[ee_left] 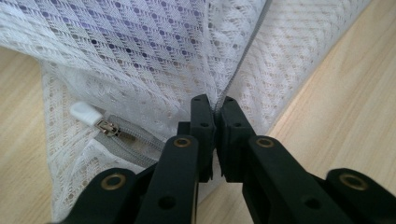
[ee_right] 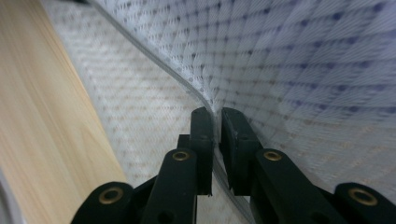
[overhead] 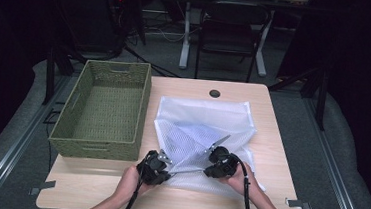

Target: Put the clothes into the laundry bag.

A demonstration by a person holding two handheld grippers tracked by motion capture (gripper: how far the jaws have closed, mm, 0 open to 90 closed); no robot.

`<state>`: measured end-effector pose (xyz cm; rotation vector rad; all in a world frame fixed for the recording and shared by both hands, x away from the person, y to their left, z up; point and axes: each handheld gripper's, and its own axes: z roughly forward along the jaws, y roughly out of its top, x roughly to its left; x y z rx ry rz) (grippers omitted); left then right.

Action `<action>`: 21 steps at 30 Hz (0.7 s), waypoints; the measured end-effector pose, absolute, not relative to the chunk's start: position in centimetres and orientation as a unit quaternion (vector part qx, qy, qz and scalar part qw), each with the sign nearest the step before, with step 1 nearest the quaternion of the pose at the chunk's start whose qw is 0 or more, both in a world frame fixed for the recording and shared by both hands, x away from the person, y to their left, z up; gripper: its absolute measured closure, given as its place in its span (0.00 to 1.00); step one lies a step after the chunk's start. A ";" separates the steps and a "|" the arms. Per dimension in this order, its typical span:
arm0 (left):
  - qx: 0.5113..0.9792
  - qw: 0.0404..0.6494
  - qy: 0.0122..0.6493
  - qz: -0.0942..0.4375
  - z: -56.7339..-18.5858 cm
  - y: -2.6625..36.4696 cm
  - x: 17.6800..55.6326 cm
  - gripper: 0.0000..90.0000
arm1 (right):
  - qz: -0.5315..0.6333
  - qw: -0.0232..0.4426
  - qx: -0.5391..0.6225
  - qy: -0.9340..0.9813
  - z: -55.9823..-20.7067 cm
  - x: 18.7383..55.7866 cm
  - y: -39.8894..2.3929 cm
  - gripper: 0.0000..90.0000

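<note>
Your two hands lie low at the table's (overhead: 271,141) near edge — each hand-held gripper, left (overhead: 161,166) and right (overhead: 216,159), clenched on the white mesh laundry bag's (overhead: 202,121) edge.

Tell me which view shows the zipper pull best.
The left gripper view: the zipper pull lies close and sharp on the mesh bag. In the high view it's too small to pick out, and the right gripper view gives just mesh and seam.

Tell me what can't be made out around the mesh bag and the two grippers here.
- Mesh bag contents: high view, something bluish under the netting, unreadable.
- Zipper end: left gripper view, cut off behind the left gripper.
- Bag edge: right gripper view, blurred, runs down between the right gripper jaws.
</note>
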<state>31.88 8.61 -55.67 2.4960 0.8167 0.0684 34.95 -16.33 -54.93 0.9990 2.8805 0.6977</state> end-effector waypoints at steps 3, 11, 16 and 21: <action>0.918 0.256 0.303 0.014 -55.7 8.6 32.0 0.86 | 0.215 0.006 0.312 0.926 -55.1 34.9 -16.2 0.84; 0.918 0.250 0.306 0.010 -54.4 9.1 31.8 0.49 | 0.232 -0.012 0.290 0.928 -53.5 34.0 -16.0 0.47; 0.917 0.246 0.314 0.013 -53.6 10.1 31.2 0.32 | 0.243 -0.006 0.294 0.924 -52.3 33.2 -16.6 0.18; 0.911 0.256 0.323 0.026 -52.5 11.7 30.3 0.25 | 0.254 0.005 0.314 0.915 -51.7 32.7 -18.2 0.07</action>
